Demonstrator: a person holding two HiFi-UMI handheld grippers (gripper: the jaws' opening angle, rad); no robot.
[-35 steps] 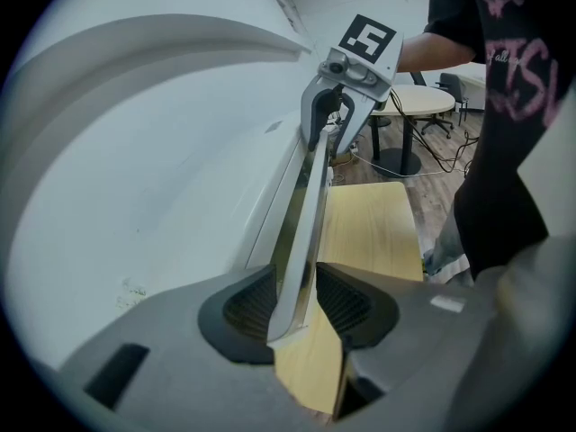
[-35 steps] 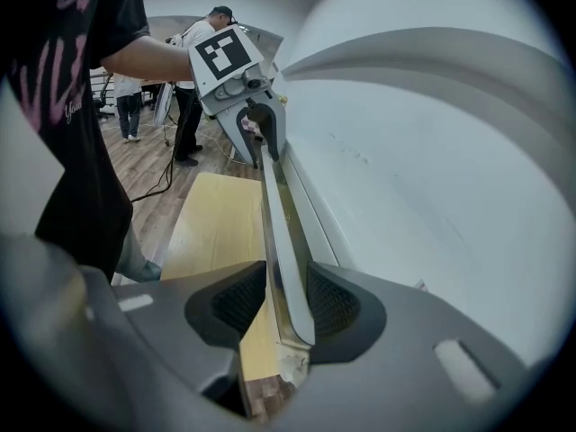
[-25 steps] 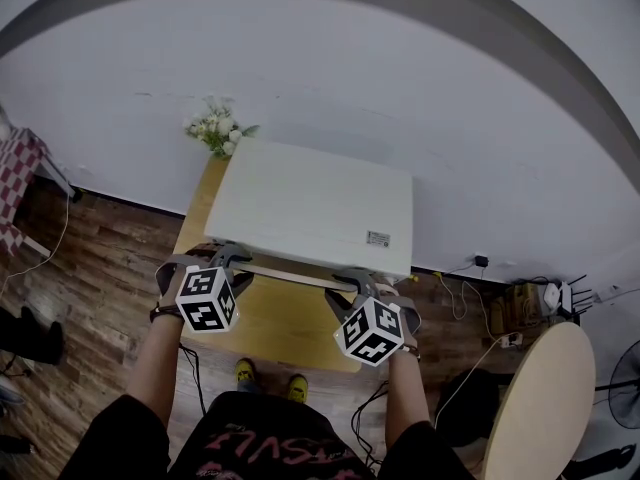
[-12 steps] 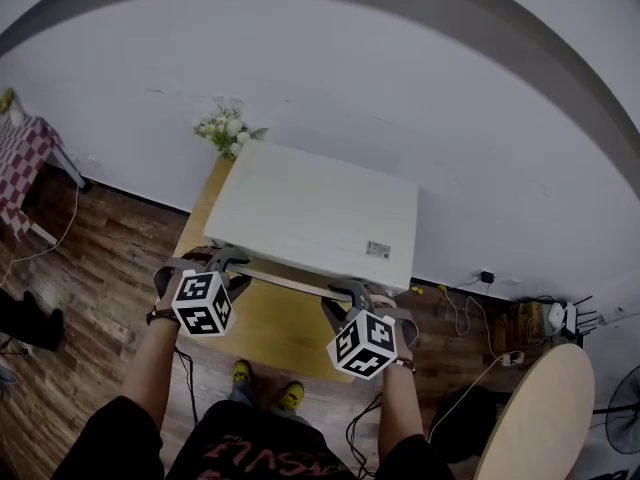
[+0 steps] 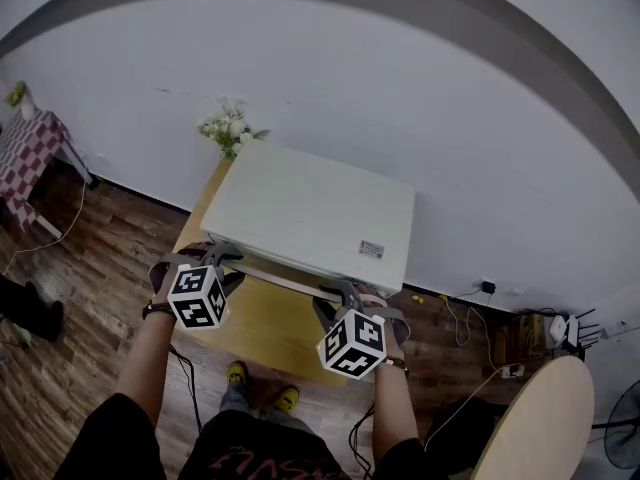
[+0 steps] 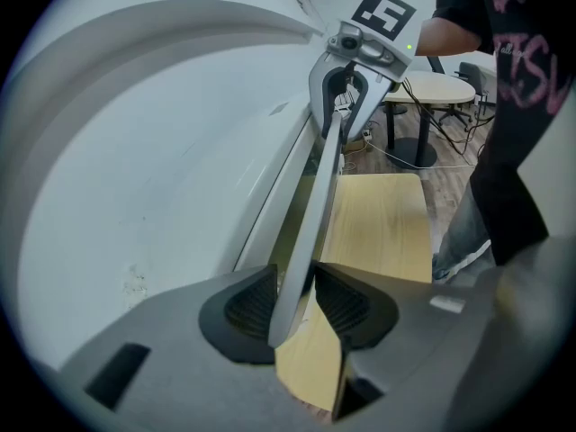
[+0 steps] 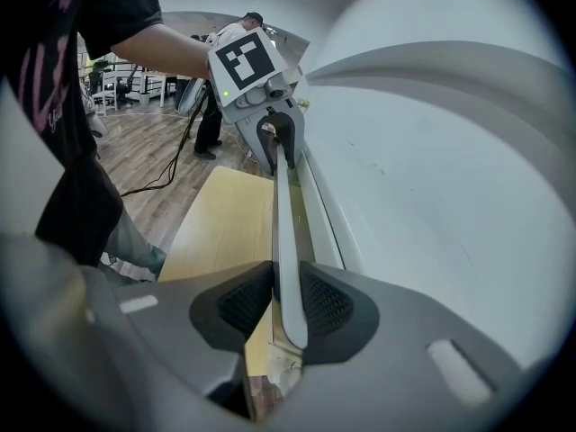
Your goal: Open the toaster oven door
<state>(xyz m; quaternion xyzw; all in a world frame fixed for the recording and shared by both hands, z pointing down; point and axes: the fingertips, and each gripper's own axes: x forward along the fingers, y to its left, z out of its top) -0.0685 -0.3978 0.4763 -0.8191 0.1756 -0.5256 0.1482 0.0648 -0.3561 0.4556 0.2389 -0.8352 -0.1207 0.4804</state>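
Note:
A white toaster oven (image 5: 310, 213) stands on a wooden table (image 5: 270, 330). Its long pale door handle (image 5: 282, 280) runs along the front top edge. My left gripper (image 5: 222, 258) sits at the handle's left end. In the left gripper view the handle (image 6: 310, 214) passes between the ribbed pads (image 6: 247, 304) of that gripper (image 6: 294, 304), which is shut on it. My right gripper (image 5: 340, 293) holds the right end. Its jaws have just been closing, and in the right gripper view that gripper (image 7: 288, 300) is shut with its pads on the handle (image 7: 283, 232).
A bunch of white flowers (image 5: 228, 128) stands at the table's far left corner against the wall. A round table (image 5: 530, 418) is at the lower right, with cables and a power strip (image 5: 500, 343) on the wood floor. A checkered cloth (image 5: 25, 148) shows at far left.
Both grippers stay on the handle's two ends. The head view has shifted a little, so the oven and hands sit slightly lower and further left in the picture.

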